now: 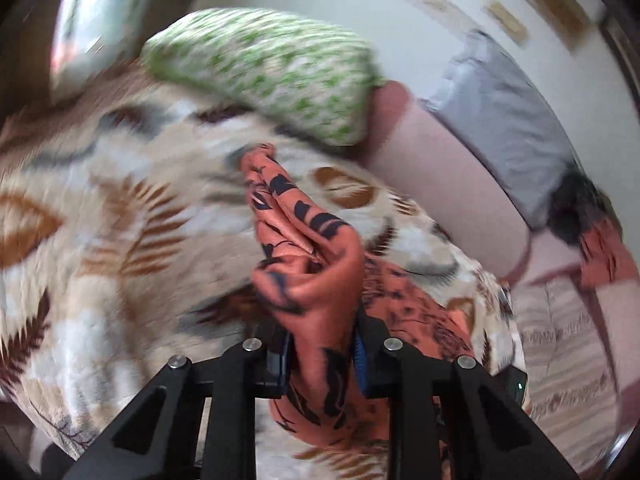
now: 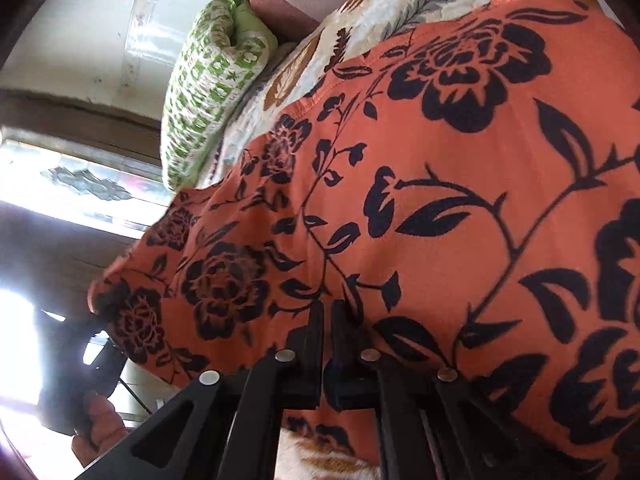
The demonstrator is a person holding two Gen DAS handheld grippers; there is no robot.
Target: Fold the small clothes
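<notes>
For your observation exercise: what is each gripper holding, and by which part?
Both hold the orange flowered garment. The left gripper clamps a bunched fold of it; the right gripper pinches an edge of the spread cloth.

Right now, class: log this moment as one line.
left claw: shut on orange floral garment | right claw: shut on same garment | garment lifted over leaf-print bedspread

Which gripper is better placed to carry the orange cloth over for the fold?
Probably the left gripper: it pinches a bunched end of the orange cloth lifted above the blanket. The right gripper grips a flatter spread.
</notes>
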